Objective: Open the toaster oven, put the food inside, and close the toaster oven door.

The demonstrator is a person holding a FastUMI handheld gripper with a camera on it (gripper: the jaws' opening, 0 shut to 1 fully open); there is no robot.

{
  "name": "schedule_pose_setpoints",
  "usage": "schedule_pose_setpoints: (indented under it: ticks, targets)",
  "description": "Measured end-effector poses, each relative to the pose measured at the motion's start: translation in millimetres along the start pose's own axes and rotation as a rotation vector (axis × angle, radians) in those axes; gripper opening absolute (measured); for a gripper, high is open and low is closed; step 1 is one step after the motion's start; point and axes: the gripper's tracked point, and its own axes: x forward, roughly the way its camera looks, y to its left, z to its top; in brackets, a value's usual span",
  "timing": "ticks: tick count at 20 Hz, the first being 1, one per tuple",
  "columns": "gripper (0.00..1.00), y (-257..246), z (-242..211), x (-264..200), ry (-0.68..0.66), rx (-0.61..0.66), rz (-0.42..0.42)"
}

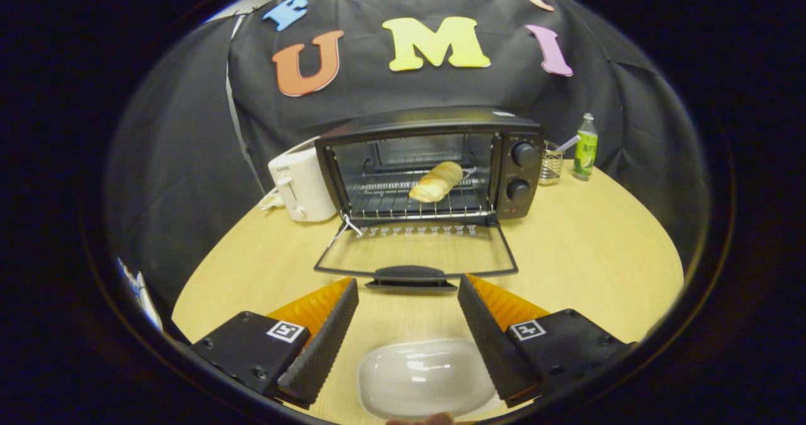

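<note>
The bread (436, 182) already lay on the rack inside the oven (434, 164) at twelve o'clock, so only its dropped door (415, 255), just ahead of the wide-open, empty gripper (408, 291), remained to be closed.

Gripper (408, 289): two fingers (321, 343), wedge-shaped, tapering to narrow tips. Inner faces black with a fine ribbed, rubbery texture. Outer sides bright orange, faintly ridged. Each finger sits on a flat black block with rounded corners; small dark screws show at the corners of both blocks. On top of each block, a small white square sticker printed with a black square-pattern marker. The two sides look like mirror copies of each other. Wide gap between the fingers, nothing pressed between them.
</note>
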Motion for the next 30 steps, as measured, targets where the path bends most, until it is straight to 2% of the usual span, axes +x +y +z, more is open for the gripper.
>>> schedule_pose_setpoints:
  ticks: [6, 8, 16, 18, 24, 30]
  targets:
    - [1.00, -3, -34, 33, 0.136, 0.041, 0.010]
    - [1.00, -11, -41, 45, 0.162, 0.057, -0.026]
    - [1.00, -18, -35, 73, 0.142, -0.039, -0.131]
    - [1.00, -18, -35, 73, 0.132, -0.031, -0.130]
    - [1.00, -12, 14, 48, -0.041, -0.015, -0.083]
    - [1.00, -7, 68, 43, -0.188, 0.011, -0.052]
